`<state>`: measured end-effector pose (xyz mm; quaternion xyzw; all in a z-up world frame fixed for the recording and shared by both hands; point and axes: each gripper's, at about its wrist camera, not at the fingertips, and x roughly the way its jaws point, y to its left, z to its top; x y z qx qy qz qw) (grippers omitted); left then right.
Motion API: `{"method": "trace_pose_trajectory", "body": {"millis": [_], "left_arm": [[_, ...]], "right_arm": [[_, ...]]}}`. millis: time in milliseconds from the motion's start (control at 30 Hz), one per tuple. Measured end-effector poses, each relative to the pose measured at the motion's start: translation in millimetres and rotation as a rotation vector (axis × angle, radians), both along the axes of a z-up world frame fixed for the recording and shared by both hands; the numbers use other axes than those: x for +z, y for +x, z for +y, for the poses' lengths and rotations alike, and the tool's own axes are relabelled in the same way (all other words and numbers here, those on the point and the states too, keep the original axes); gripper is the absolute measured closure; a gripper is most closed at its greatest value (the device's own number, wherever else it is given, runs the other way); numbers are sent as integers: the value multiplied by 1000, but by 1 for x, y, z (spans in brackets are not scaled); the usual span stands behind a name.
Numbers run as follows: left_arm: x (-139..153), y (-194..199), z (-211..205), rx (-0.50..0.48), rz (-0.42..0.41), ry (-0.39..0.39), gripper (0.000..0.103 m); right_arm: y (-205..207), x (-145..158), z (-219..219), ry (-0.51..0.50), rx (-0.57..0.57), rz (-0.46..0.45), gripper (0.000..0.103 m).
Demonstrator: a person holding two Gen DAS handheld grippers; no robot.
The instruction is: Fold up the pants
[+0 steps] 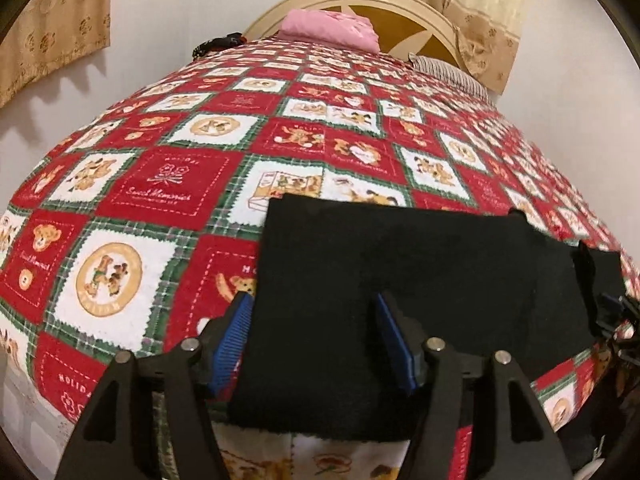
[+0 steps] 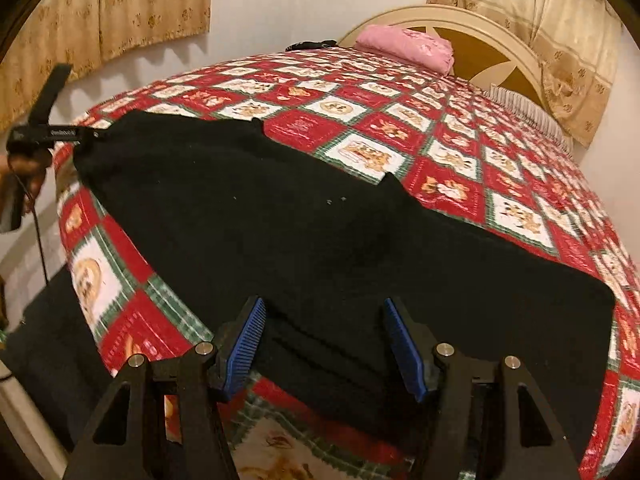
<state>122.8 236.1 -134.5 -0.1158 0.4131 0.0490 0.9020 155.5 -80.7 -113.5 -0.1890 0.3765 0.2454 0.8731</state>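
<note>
Hand-held grippers (image 1: 316, 336) (image 2: 324, 344) over flat black pants (image 2: 280, 220)

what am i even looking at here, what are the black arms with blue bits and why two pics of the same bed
No robot here: a person holds a hand-operated gripper in each hand, each with a wide-angle camera looking along its blue-padded jaws. One picture comes from the left gripper, the other from the right gripper. The bed wears a red teddy-bear quilt, with black pants spread near its edge and a pink folded cloth by the headboard. Both sets of jaws stand open over the pants' near edge; nothing is gripped. At the right view's left side, the other gripper shows.
</note>
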Motion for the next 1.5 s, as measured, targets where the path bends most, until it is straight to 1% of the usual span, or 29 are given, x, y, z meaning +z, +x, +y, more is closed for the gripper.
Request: {"method": "trace_pose_trajectory", "body": {"millis": [33, 67, 100, 133, 167, 200, 233, 333, 400, 467, 567, 633, 700, 733, 767, 833, 900, 933, 1000, 1067, 1100, 1133, 1167, 1200, 1267, 1367, 1400, 1433, 1500], "left_arm": [[-2, 1, 0, -5, -1, 6, 36], [-2, 3, -1, -10, 1, 8, 35], [-2, 4, -1, -13, 1, 9, 34], [-3, 6, -2, -19, 1, 8, 33], [-3, 7, -3, -23, 2, 11, 33], [-3, 8, -4, -30, 3, 17, 33], [-2, 8, -4, -35, 4, 20, 33], [-3, 8, -3, -43, 9, 19, 33], [-4, 9, -3, -54, 17, 16, 28], [-5, 11, -4, -62, 20, 12, 22], [-5, 13, -11, -72, 26, 38, 21], [-4, 13, -10, -69, 26, 28, 22], [-2, 12, -6, -61, 23, 14, 30], [0, 10, -3, -59, 21, 7, 38], [0, 9, -1, -57, 19, 1, 43], [0, 6, 9, -56, 9, -47, 45], [-3, 8, 12, -50, 3, -76, 46], [-4, 9, 12, -49, 2, -67, 42], [-5, 12, 7, -49, -1, -29, 41], [-5, 15, 3, -55, 1, -15, 41], [-5, 15, 2, -57, 5, -6, 44], [-2, 14, 2, -66, 1, -20, 56], [0, 13, 3, -73, -2, -36, 71], [1, 12, 4, -85, -5, -66, 76], [6, 9, 4, -76, -11, -90, 79], [21, -2, -3, -82, -66, -92, 79], [28, -5, -4, -83, -90, -116, 79], [39, -10, -6, -87, -119, -159, 79], [55, -13, -12, -103, -159, -205, 80]], "right_arm": [[0, 0, -2, -2, -14, -2, 46], [2, 0, -4, 5, -29, 2, 49], [5, 1, -6, 17, -42, 9, 57], [7, 3, -9, 28, -53, 12, 68], [9, 4, -10, 39, -58, 18, 75], [10, 6, -10, 50, -54, 27, 89], [9, 8, -8, 59, -45, 32, 92], [1, 13, 1, 37, -21, 11, 94], [-2, 13, 4, 34, -7, 14, 94], [0, 6, 5, 23, -7, 27, 94], [1, -1, 5, 9, 2, 29, 92], [-2, 0, 7, -22, 7, 14, 78], [-8, 3, 5, -36, 29, -3, 49], [-12, 5, 4, -28, 41, -9, 47], [-16, 8, 2, -17, 54, -20, 47], [-26, 13, -3, 1, 73, -50, 47], [-31, 15, -7, 23, 88, -63, 47], [-33, 14, -9, 36, 95, -64, 47], [-34, 12, -10, 43, 104, -70, 47], [-35, 10, -7, 38, 109, -76, 47], [-36, 9, -5, 36, 113, -78, 47], [-37, 8, -4, 36, 117, -82, 47], [-40, 9, -5, 36, 125, -89, 47], [-43, 10, -4, 37, 134, -97, 47], [-48, 12, -4, 42, 152, -114, 47], [-50, 15, -5, 58, 166, -127, 46], [-50, 16, -6, 65, 165, -131, 46], [-50, 17, -6, 68, 163, -134, 46], [-49, 20, -8, 70, 157, -143, 46]]}}
